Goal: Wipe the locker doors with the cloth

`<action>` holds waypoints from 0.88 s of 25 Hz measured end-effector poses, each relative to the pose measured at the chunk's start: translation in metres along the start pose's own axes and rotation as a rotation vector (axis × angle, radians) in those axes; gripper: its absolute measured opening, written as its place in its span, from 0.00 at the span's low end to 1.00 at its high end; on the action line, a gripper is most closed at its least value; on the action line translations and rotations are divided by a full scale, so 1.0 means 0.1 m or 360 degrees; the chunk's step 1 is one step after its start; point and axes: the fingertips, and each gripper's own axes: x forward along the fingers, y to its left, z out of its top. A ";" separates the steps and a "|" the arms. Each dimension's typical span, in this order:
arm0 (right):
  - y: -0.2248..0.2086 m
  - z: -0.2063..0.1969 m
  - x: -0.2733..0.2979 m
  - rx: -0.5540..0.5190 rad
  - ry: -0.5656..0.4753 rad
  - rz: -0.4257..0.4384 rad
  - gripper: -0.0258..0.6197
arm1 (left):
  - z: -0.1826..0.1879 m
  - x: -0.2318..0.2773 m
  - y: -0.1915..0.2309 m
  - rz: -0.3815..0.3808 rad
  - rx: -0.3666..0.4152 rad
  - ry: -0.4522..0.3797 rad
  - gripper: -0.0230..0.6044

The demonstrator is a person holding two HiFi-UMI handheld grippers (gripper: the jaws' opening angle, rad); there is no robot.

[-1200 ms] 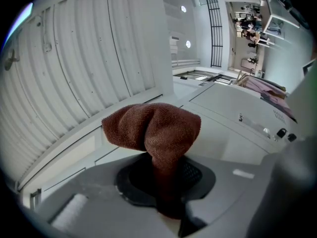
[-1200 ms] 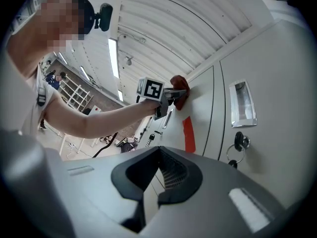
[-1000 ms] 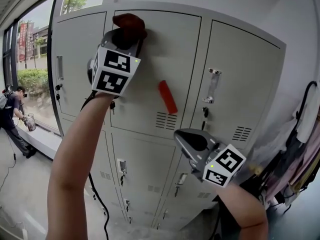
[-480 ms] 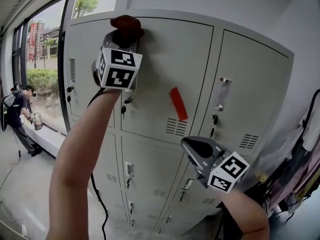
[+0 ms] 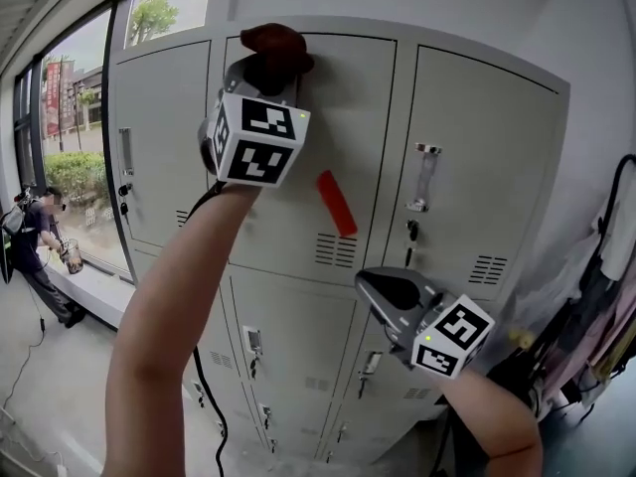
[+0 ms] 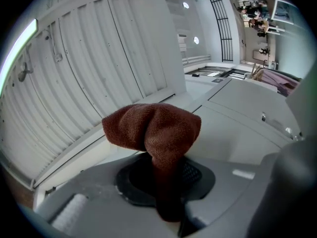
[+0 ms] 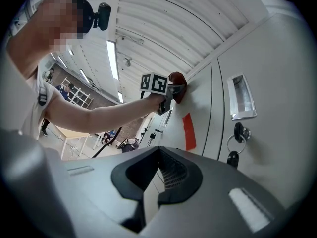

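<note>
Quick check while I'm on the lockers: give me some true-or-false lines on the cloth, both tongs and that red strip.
1. The left tongs are shut on the cloth. True.
2. The cloth is at the bottom of the middle upper door. False: it is at that door's top edge.
3. The right tongs grip a second cloth. False: they are shut with nothing between them, held lower than the left tongs.
4. A red strip sits tilted on the same door, below the cloth. True.
</note>
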 end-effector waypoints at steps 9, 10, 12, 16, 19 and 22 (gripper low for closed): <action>-0.15 -0.04 -0.16 0.0005 0.0002 -0.0074 0.05 | 0.40 0.08 -0.73 -0.0186 0.0106 -0.0070 0.15; -0.15 -0.04 -0.17 0.0004 0.0004 -0.0076 0.05 | 0.43 0.08 -0.80 -0.0206 0.0128 -0.0083 0.15; -0.17 -0.02 -0.16 -0.0010 0.0000 -0.0073 0.05 | 0.49 0.10 -0.89 -0.0253 0.0146 -0.0114 0.15; -0.17 0.03 -0.12 -0.0023 0.0005 -0.0061 0.05 | 0.66 0.17 -1.05 -0.0348 0.0177 -0.0172 0.16; -0.19 0.00 -0.13 0.0002 0.0019 -0.0078 0.05 | 0.80 0.28 -1.12 -0.0366 0.0225 -0.0154 0.16; -0.21 -0.07 -0.11 0.0021 0.0052 -0.0085 0.05 | 0.79 0.38 -0.92 -0.0265 0.0219 -0.0106 0.16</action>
